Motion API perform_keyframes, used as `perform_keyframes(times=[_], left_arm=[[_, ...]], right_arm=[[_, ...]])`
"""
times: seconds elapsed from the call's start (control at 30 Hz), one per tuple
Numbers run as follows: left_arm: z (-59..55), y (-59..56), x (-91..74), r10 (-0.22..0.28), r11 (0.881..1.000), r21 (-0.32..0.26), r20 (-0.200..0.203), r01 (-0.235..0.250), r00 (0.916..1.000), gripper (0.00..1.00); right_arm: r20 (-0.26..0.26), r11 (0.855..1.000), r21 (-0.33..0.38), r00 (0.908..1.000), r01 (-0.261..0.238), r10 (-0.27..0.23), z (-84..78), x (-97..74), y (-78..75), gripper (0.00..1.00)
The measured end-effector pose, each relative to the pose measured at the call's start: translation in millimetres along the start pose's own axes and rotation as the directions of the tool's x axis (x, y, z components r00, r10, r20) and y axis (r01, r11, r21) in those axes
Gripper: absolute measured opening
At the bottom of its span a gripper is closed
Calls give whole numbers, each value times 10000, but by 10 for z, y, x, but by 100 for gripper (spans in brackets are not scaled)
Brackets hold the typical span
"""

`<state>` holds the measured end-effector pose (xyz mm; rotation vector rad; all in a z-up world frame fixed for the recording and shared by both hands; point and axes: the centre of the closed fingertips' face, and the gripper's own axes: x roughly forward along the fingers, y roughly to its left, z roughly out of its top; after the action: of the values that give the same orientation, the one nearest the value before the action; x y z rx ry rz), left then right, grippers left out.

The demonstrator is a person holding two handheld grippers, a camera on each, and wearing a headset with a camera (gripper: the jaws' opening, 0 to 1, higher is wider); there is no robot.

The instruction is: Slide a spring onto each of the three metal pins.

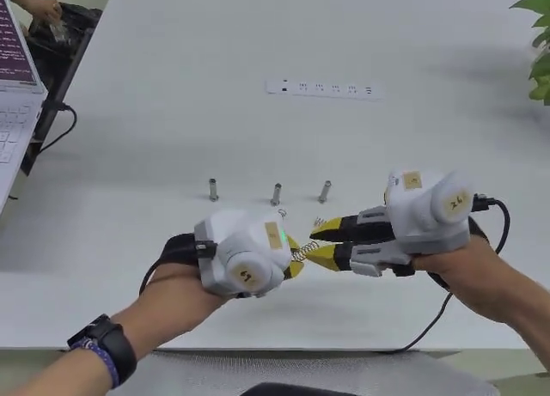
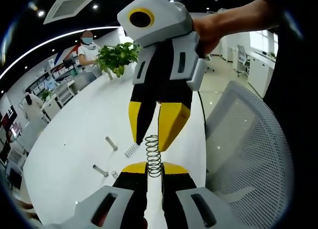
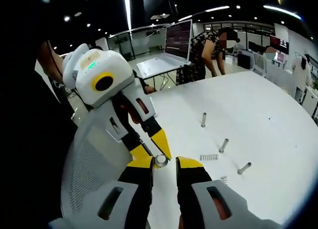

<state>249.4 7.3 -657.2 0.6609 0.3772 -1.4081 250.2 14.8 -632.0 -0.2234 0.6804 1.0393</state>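
Low over a white table [image 1: 172, 112], the left gripper [image 2: 153, 168] and right gripper [image 3: 165, 163] meet tip to tip in front of three metal pins [image 1: 276, 193], which stand upright in a row, all bare. The left gripper's jaws are nearly closed on the base of a spring [image 2: 153, 154]. The right gripper's jaws stand apart on either side of its free end, contact unclear. Two loose springs [image 3: 208, 157] lie on the table near the pins.
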Motion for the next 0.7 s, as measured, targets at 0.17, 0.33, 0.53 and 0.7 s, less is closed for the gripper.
perform_keyframes(times=[0.17, 0.33, 0.53, 0.7], left_arm=[[9, 2, -4, -7, 10000, 0, 30, 7, 10000, 2], [10, -27, 1, -107, 9999, 69, -4, 107, 9999, 2], [9, -50, 10, -206, 9997, 123, -35, 207, 9998, 2], [15, -66, 18, -292, 9994, 189, -45, 292, 9996, 2]], right_arm=[[-685, 9966, -798, 9976, -185, 131, -54, 25, 28, 16], [-996, 9916, -1240, 9947, -363, 240, -70, 52, 46, 15], [-1616, 9758, -2057, 9860, -739, 406, -111, 74, 95, 14], [-1962, 9607, -2641, 9800, -860, 338, -121, 85, 107, 13]])
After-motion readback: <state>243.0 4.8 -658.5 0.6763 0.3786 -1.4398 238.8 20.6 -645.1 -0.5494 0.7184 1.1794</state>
